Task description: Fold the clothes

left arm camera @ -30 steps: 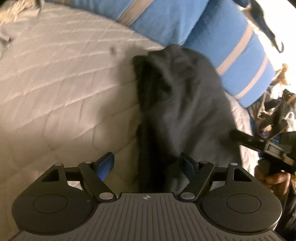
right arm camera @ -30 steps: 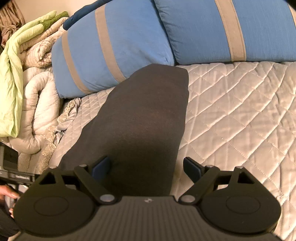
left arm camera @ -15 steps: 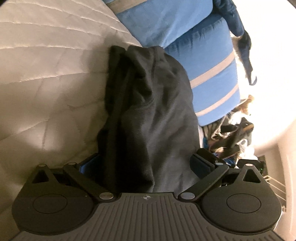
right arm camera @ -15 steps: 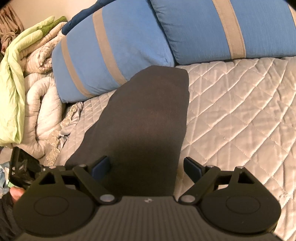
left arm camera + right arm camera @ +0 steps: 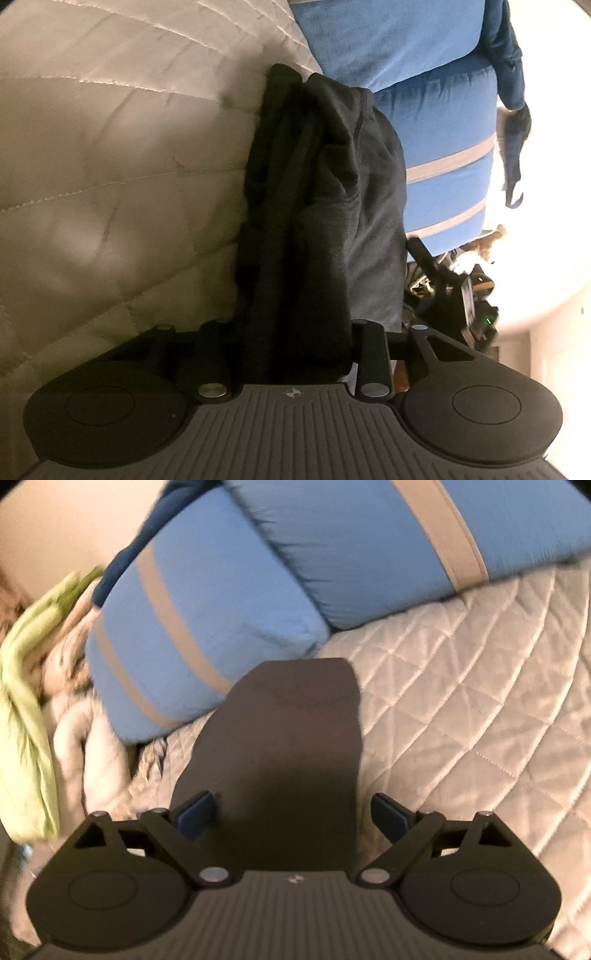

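A dark grey garment lies folded into a long strip on the quilted bedspread, its far end against the blue pillows. My left gripper is shut on the garment's near end, which bunches thickly between the jaws and hides the pads. In the right wrist view the same garment stretches flat and smooth away from me. My right gripper hangs open over its near end, one blue pad on each side of the cloth. The right gripper also shows dimly at the right in the left wrist view.
Two blue pillows with tan stripes lean at the head of the bed. A heap of cream and green bedding lies left of them. The quilted bedspread spreads out to the right of the garment.
My left gripper has rolled sideways, come down onto the garment's near edge and closed on it. The right gripper stays open and has shifted a little, its view now blurred.
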Demonstrator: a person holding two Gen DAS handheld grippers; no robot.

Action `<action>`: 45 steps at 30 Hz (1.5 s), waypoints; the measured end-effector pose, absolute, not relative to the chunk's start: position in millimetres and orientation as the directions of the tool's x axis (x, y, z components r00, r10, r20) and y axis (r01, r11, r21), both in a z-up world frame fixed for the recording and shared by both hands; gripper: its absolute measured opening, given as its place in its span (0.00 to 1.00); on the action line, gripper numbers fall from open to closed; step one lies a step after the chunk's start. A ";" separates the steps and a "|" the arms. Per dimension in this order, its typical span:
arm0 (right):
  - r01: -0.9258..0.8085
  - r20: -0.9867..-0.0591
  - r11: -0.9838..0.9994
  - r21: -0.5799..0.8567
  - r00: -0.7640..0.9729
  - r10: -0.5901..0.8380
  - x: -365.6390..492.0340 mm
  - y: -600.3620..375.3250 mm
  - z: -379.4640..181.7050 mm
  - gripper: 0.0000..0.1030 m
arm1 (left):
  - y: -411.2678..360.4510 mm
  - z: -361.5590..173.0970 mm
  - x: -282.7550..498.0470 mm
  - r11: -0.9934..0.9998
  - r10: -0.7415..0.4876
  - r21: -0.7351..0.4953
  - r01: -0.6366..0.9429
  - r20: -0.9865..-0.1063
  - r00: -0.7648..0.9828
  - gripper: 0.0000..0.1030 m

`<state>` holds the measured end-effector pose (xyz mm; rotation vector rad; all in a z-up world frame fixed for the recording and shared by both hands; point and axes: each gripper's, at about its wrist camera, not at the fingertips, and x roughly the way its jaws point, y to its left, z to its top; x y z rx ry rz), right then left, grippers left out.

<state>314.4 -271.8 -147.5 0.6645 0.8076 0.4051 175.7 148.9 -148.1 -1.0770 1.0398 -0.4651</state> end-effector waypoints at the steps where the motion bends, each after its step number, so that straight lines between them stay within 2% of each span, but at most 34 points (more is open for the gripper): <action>1: -0.065 -0.519 0.705 0.706 0.629 0.578 320.9 -276.2 -153.0 0.94 | 148.5 -147.7 175.8 0.446 -0.748 -0.881 -0.159 -0.465 0.474 0.29; 8: -0.005 -0.439 0.553 0.833 0.602 0.667 358.3 -288.6 -180.5 0.93 | 146.5 -147.7 176.5 0.462 -0.744 -0.874 -0.151 -0.475 0.469 0.25; 10: -0.008 -0.421 0.528 0.849 0.592 0.687 365.0 -286.2 -185.2 0.89 | 146.2 -148.0 175.6 0.467 -0.741 -0.871 -0.149 -0.478 0.471 0.25; 12: -0.022 -0.402 0.504 0.864 0.572 0.715 370.5 -282.2 -189.1 0.77 | 145.2 -147.1 174.9 0.475 -0.735 -0.867 -0.151 -0.485 0.475 0.24; 16: -0.041 -0.427 0.541 0.840 0.566 0.705 372.2 -278.6 -183.6 0.47 | 142.2 -143.6 174.0 0.496 -0.718 -0.855 -0.152 -0.502 0.482 0.22; 19: -0.080 -0.422 0.561 0.824 0.575 0.701 367.1 -276.7 -171.0 0.41 | 138.8 -135.1 172.7 0.526 -0.697 -0.837 -0.153 -0.527 0.487 0.19; 39: -0.241 -0.335 0.578 0.779 0.620 0.709 345.6 -246.4 -74.3 0.38 | 161.3 -43.9 145.8 0.644 -0.610 -0.765 -0.027 -0.534 0.585 0.17; 45: -0.262 -0.343 0.596 0.759 0.617 0.708 346.5 -229.5 -50.1 0.38 | 168.4 -25.5 140.4 0.663 -0.590 -0.748 -0.010 -0.531 0.608 0.17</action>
